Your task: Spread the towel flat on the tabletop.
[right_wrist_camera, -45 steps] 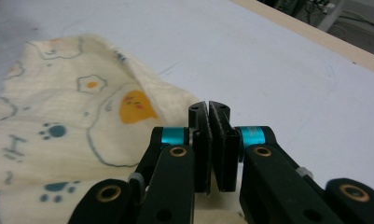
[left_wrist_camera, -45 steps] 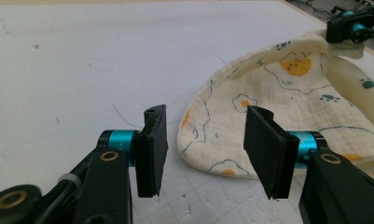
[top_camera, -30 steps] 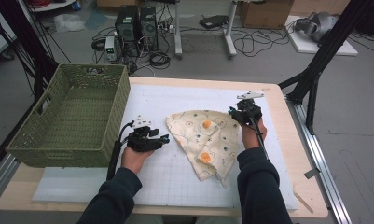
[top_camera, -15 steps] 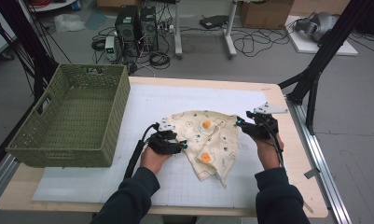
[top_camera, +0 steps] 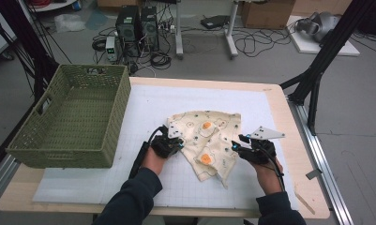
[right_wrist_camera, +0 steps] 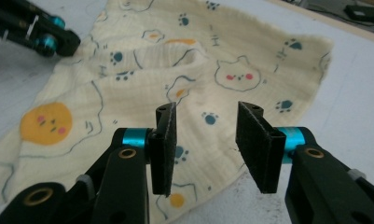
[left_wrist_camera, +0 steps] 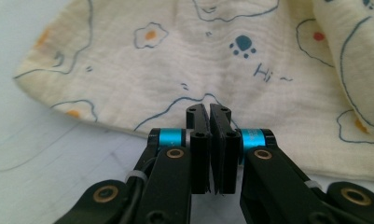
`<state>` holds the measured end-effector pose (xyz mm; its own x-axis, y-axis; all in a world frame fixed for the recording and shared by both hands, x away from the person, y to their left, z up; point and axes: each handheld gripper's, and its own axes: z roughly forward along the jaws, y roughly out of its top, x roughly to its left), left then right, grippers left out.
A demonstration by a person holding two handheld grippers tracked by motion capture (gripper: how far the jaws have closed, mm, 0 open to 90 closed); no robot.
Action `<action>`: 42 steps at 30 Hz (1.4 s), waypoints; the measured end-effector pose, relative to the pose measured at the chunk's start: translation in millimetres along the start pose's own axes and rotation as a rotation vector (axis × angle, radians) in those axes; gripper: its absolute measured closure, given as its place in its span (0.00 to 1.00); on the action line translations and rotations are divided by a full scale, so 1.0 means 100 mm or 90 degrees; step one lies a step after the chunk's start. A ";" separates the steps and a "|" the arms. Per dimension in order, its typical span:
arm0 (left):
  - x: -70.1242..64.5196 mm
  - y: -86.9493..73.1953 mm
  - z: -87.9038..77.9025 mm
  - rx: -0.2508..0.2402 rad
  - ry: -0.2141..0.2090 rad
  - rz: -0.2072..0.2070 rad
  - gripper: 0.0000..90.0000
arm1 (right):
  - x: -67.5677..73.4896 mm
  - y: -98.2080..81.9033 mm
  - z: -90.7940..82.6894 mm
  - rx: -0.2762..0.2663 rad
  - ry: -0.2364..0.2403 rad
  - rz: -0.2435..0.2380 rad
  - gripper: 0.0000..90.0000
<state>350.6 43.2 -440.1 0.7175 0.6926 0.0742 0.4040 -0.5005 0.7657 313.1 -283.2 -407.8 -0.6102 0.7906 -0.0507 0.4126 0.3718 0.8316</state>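
Observation:
A cream cloth (top_camera: pixel 209 133) printed with fried eggs and paw prints lies crumpled on the white mat (top_camera: pixel 143 101). My left gripper (top_camera: pixel 180 143) is at the cloth's left edge. In the left gripper view its jaws (left_wrist_camera: pixel 209 111) have just closed, and the pads meet on the hem of the cloth (left_wrist_camera: pixel 175 56). My right gripper (top_camera: pixel 236 146) is at the cloth's right side. Its jaws (right_wrist_camera: pixel 208 114) have been closing but stand apart, and the cloth (right_wrist_camera: pixel 175 60) lies beyond them untouched. The left gripper (right_wrist_camera: pixel 58 42) also shows at the far side of that view.
A green wicker basket (top_camera: pixel 117 117) stands on the table's left, close to the mat. The wooden table edge (top_camera: pixel 282 112) runs along the right. Black stand legs, cables and computer boxes are on the floor beyond the table.
The left hand slid right to the cloth's left edge and its jaws shut. The right hand came from the cloth's far right corner toward the person, to the right edge.

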 end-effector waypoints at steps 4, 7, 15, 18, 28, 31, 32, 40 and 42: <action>0.17 -0.10 -0.12 0.000 0.019 -0.029 0.96 | 0.02 -0.04 0.03 0.011 0.017 0.003 0.69; 0.29 -0.16 -0.21 0.003 0.026 -0.046 0.96 | 0.02 -0.05 0.07 0.037 0.038 0.048 0.76; 0.61 -0.30 -0.39 -0.014 0.067 -0.095 0.96 | 0.15 -0.02 0.20 0.055 0.041 0.044 0.69; 0.61 -0.31 -0.40 -0.023 0.073 -0.104 0.91 | 0.24 -0.02 0.29 0.067 0.045 0.042 0.64; 0.50 -0.41 -0.51 -0.082 0.062 -0.130 0.54 | 0.57 -0.02 0.58 0.110 0.059 -0.003 0.64; 0.48 -0.44 -0.55 -0.091 0.049 -0.123 0.52 | 0.58 -0.02 0.58 0.111 0.054 -0.016 0.80; 0.47 -0.45 -0.56 -0.097 0.042 -0.121 0.51 | 0.59 -0.01 0.58 0.111 0.056 -0.022 0.86; 0.40 -0.52 -0.61 -0.108 0.011 -0.110 0.52 | 0.51 -0.03 0.51 0.115 0.037 -0.024 0.97; 0.37 -0.53 -0.60 -0.107 0.004 -0.097 0.56 | 0.41 -0.05 0.45 0.115 0.011 -0.023 0.96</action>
<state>321.6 126.6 -439.0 0.6516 0.7570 -0.0476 0.4074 -0.2964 0.8638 316.6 -231.1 -438.8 -0.6379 0.7671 -0.0686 0.5035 0.4827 0.7166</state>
